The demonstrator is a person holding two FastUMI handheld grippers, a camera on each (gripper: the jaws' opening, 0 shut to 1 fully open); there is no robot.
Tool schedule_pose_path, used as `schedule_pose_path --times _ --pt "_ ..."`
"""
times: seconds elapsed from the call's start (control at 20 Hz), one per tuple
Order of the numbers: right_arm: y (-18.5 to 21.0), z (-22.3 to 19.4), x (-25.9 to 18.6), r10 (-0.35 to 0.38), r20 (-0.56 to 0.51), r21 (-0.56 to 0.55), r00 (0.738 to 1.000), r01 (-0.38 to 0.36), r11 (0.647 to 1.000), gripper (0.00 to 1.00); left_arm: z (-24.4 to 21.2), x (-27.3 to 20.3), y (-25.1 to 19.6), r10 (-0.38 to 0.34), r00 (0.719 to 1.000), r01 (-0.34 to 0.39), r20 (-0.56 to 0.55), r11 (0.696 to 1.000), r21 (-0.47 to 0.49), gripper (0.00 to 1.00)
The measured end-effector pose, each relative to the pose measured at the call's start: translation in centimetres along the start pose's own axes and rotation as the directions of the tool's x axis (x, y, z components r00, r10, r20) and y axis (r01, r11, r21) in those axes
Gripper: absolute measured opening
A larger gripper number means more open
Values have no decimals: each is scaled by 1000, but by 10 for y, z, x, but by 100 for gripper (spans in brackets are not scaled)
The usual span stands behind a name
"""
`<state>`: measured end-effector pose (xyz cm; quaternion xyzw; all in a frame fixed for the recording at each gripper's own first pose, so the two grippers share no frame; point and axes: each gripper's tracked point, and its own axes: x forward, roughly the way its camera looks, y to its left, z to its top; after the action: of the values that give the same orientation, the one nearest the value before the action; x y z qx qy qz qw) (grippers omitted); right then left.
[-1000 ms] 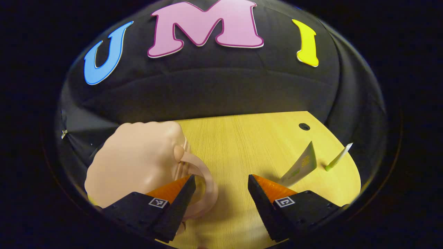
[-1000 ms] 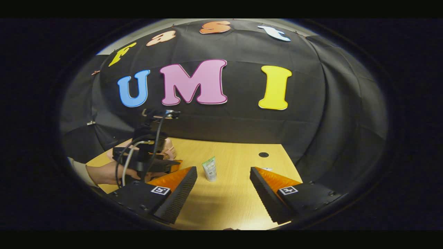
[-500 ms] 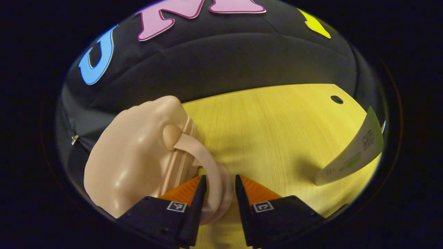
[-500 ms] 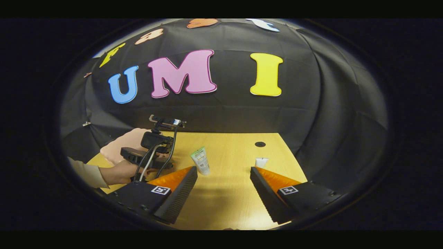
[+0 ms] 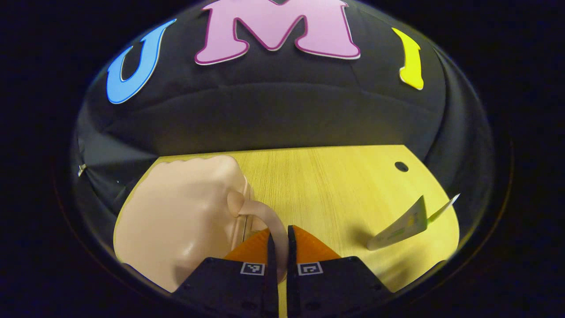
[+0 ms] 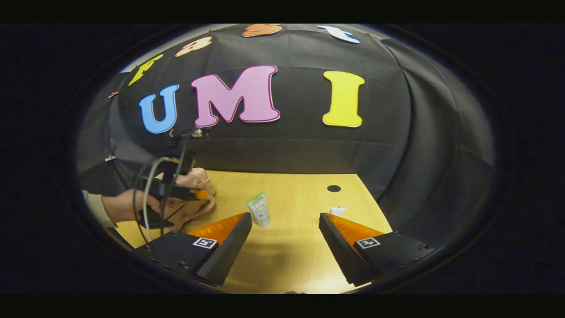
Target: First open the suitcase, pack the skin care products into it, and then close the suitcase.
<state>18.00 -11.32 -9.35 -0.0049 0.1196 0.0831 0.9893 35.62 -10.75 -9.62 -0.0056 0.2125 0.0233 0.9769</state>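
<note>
- Left gripper (image 5: 278,251): fingers clamped on suitcase (image 5: 176,221) handle (image 5: 271,221).
- Right gripper (image 6: 284,240): fingers apart, over counter (image 6: 287,198).
- Tube (image 6: 259,210) upright; second, probably another tube (image 6: 337,210), partly hidden.

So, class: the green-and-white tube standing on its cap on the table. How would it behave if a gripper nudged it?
The tube stands upright on a narrow cap, taller than its base, so it would probably tip rather than slide. Its flattened, crimped top suggests soft walls that may dent under a squeeze. It looks light for its size.

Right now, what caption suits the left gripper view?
Left hand-held gripper shut on the pink suitcase's handle, a skincare tube standing nearby.
</note>
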Motion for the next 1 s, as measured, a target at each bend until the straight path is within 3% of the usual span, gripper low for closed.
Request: schedule_pose_path --times 0.2,0.35,0.45,0.65,0.7,0.9,1.0 --pt "21 4 -2 19 8 -10 1000 -19 1000 97 81 -59 64 7 993 -14 114 998 64 12" --pt "37 2 -3 27 7 -34 1000 -26 999 97 140 -101 171 122 974 -135 191 989 56 12" --pt "46 -1 -2 27 -5 -47 1000 -27 998 98 150 -115 250 211 953 -229 217 972 59 12" --pt "61 -17 6 -2 -48 -27 999 0 1000 98 146 -118 392 383 896 -401 226 915 39 12" --pt "61 -20 11 -27 -51 -48 998 24 999 97 139 -108 412 399 889 -416 223 909 32 11" --pt "59 -35 26 -108 -84 -78 991 102 992 98 90 -55 502 399 903 -403 158 915 -8 11" --pt "63 -40 29 -134 -91 -50 987 129 990 98 58 -28 539 394 916 -391 70 919 -52 11"
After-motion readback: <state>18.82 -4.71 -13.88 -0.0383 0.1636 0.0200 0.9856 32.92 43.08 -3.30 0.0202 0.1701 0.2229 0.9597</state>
